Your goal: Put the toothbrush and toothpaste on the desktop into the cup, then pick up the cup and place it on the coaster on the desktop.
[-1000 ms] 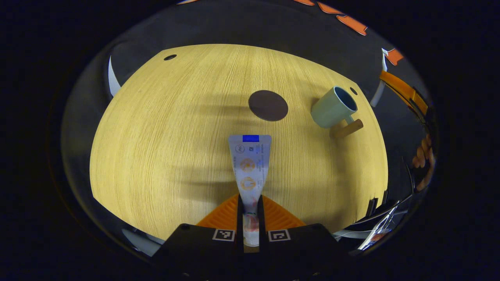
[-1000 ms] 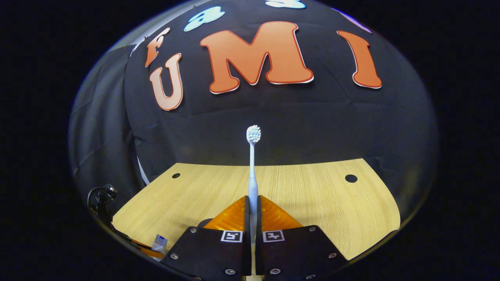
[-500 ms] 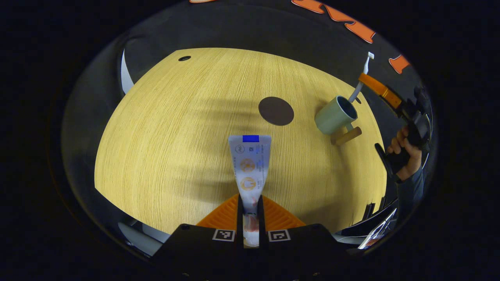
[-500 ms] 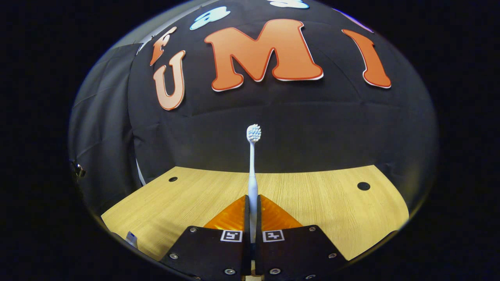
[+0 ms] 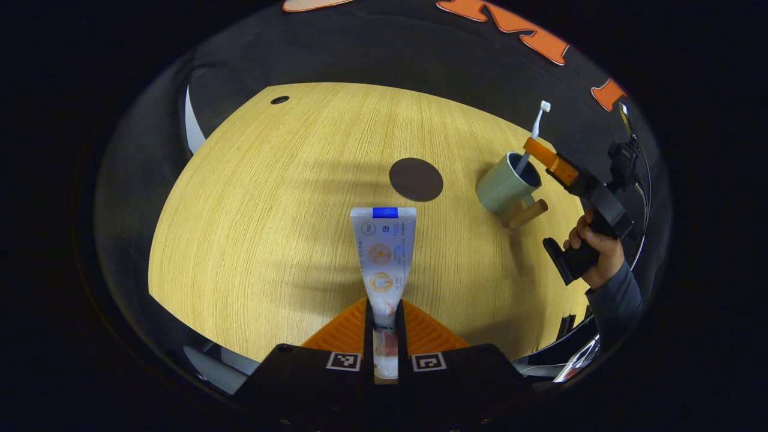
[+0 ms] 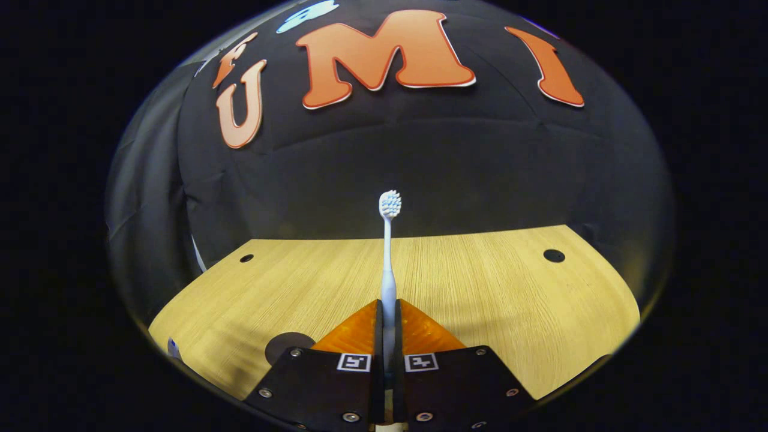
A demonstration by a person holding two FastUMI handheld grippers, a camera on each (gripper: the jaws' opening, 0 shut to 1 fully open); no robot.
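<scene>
Since a second ago, seen from the left gripper view, the right gripper [image 5: 536, 152] has come in from the edge and now hangs at the rim of the cup [image 5: 503, 183], the toothbrush [image 5: 536, 127] handle dipping toward its mouth. The left gripper [image 5: 384, 324] stays clenched on the toothpaste [image 5: 384, 249] above the table [image 5: 270, 210]. The coaster [image 5: 416, 179] lies bare, just beside the cup. To do this well, I judge the brush should go down upright before release; the cup's wooden handle [image 5: 527, 213] faces the hand [image 5: 594, 255] and could be nudged.

From the right gripper view, the right gripper [image 6: 388, 324] grasps the toothbrush [image 6: 389, 252] low on its handle, bristles up; the coaster [image 6: 287, 345] peeks beside its fingers.
</scene>
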